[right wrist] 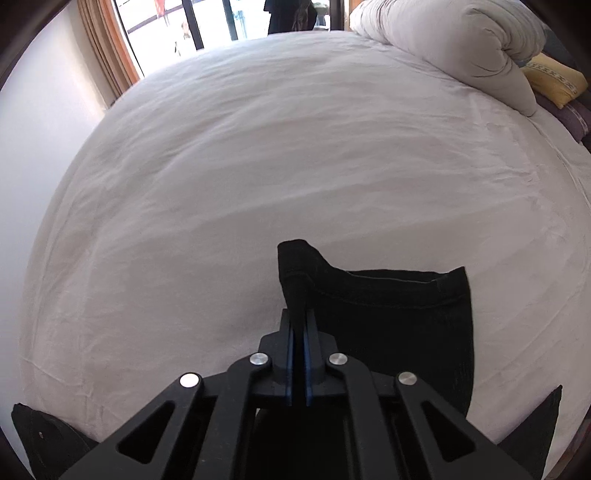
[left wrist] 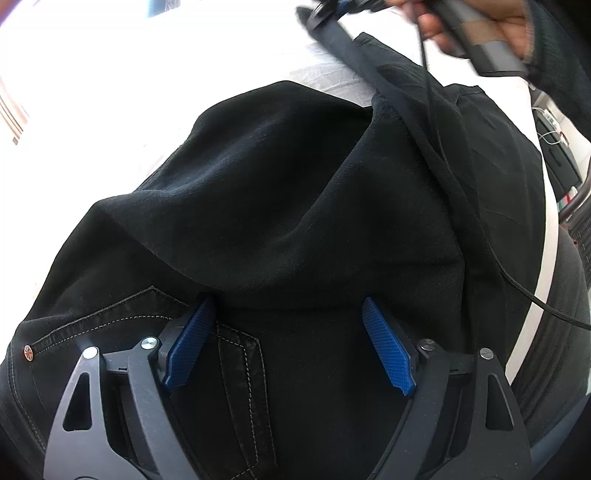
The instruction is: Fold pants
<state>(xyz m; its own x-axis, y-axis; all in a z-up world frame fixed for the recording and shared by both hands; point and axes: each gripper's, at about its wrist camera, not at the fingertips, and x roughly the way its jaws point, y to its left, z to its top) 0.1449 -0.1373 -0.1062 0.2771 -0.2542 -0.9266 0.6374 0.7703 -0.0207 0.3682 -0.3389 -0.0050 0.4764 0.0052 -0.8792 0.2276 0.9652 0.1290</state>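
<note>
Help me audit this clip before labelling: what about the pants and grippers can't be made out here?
- Left wrist view: the pants waistband runs off the bottom edge, behind the open left gripper.
- Left wrist view: the right gripper is blurred and cropped at the top.
- Right wrist view: the right gripper covers the leg below its pinch.

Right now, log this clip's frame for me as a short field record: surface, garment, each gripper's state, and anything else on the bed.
surface: bed with white sheet
garment: black pants, bunched over the waist end, near a pocket rivet
left gripper: open, blue pads either side of the fabric, not pinching
right gripper: shut on the pants' hem, hem corner lifted
other items: rolled white duvet, yellow pillow at the far right
fold status: not finished
</note>
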